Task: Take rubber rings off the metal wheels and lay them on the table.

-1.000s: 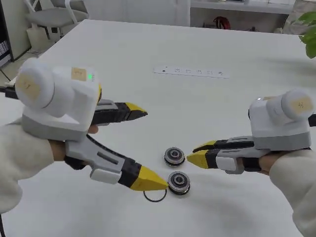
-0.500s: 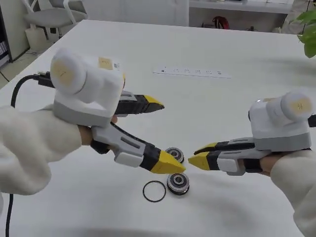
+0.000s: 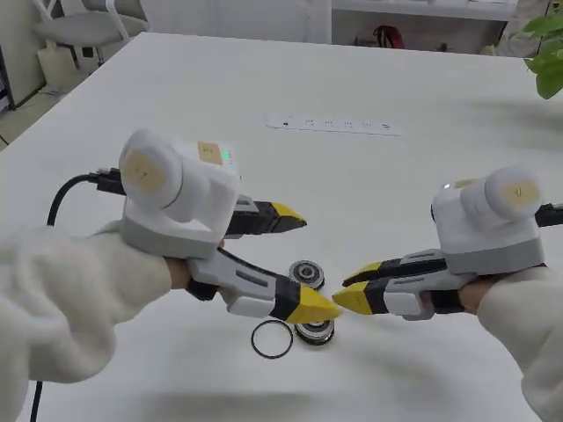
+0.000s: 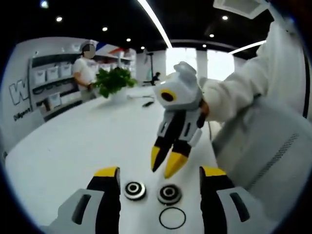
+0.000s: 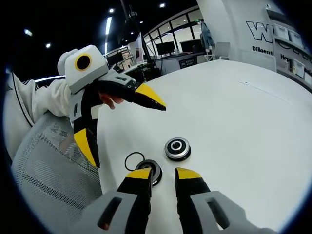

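Two metal wheels lie mid-table: the far wheel [image 3: 306, 273] [image 4: 134, 190] [image 5: 177, 148] and the near wheel [image 3: 315, 331] [image 4: 169, 194] [image 5: 150, 168]. A thin black rubber ring [image 3: 272, 339] [image 4: 172, 217] [image 5: 134, 161] lies flat and loose beside the near wheel. My left gripper [image 3: 308, 262] [image 4: 160, 171] [image 5: 124, 127] is wide open, straddling both wheels from above, its lower jaw covering part of the near wheel. My right gripper [image 3: 354, 286] [image 5: 163, 174] [image 4: 164, 165] points in from the right, jaws only slightly apart and empty, just short of the near wheel.
A white power strip [image 3: 325, 124] lies farther back on the table. A black cable [image 3: 66, 198] trails from the left gripper. A potted plant [image 3: 547, 61] [image 4: 114, 80] stands at the far right corner, a chair [image 3: 88, 26] beyond the far left edge.
My left gripper has swung right and forward, from beside the ring to over the two wheels. The loose ring now shows in full. The right gripper has barely moved.
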`<state>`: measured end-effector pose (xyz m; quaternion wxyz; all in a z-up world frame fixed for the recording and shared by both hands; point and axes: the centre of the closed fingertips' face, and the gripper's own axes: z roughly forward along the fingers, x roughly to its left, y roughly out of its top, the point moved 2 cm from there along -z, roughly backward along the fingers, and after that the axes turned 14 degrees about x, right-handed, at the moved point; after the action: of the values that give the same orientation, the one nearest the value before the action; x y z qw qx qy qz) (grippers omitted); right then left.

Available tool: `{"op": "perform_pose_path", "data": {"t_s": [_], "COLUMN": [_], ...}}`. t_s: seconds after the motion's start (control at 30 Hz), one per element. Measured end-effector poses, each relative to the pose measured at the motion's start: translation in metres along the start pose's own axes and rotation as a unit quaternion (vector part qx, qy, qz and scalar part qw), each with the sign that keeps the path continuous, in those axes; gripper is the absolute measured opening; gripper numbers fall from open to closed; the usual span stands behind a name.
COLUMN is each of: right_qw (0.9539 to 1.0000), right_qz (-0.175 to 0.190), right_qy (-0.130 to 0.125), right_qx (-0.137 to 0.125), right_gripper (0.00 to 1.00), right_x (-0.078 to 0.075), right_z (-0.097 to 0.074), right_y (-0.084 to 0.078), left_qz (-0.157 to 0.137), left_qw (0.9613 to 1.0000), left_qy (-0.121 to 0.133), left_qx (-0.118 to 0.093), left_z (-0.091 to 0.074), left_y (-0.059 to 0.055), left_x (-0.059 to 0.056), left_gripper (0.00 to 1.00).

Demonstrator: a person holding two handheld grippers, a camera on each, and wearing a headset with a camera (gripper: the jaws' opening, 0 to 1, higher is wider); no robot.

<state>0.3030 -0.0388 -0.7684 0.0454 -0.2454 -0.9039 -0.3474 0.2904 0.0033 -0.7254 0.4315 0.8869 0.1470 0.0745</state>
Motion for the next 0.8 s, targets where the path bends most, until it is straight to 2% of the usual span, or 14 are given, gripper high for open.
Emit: {"op": "perform_pose_path", "data": {"t_s": [0.23, 0.33, 0.57, 0.8], "right_qw": [0.9997, 0.9994, 0.9980, 0.9973], "right_qz": [-0.013, -0.016, -0.029, -0.040], "right_qy": [0.009, 0.017, 0.026, 0.032], "right_qx": [0.019, 0.027, 0.050, 0.052], "right_gripper": [0.16, 0.18, 0.19, 0.21], "right_x": [0.000, 0.002, 0.007, 0.012], "right_z": [0.004, 0.006, 0.013, 0.015], "right_y": [-0.007, -0.010, -0.018, -0.018], "left_qz": [-0.012, -0.044, -0.031, -0.029], "left_qw": [0.9999, 0.9990, 0.9994, 0.9990], "left_qy": [-0.004, -0.009, -0.011, -0.023], "left_qx": [0.012, -0.005, 0.009, 0.024], "left_z": [0.006, 0.007, 0.015, 0.023], "left_y": [-0.014, -0.012, -0.020, -0.030], "left_x": [-0.003, -0.003, -0.006, -0.013], "left_gripper": [0.61, 0.57, 0.51, 0.46]}}
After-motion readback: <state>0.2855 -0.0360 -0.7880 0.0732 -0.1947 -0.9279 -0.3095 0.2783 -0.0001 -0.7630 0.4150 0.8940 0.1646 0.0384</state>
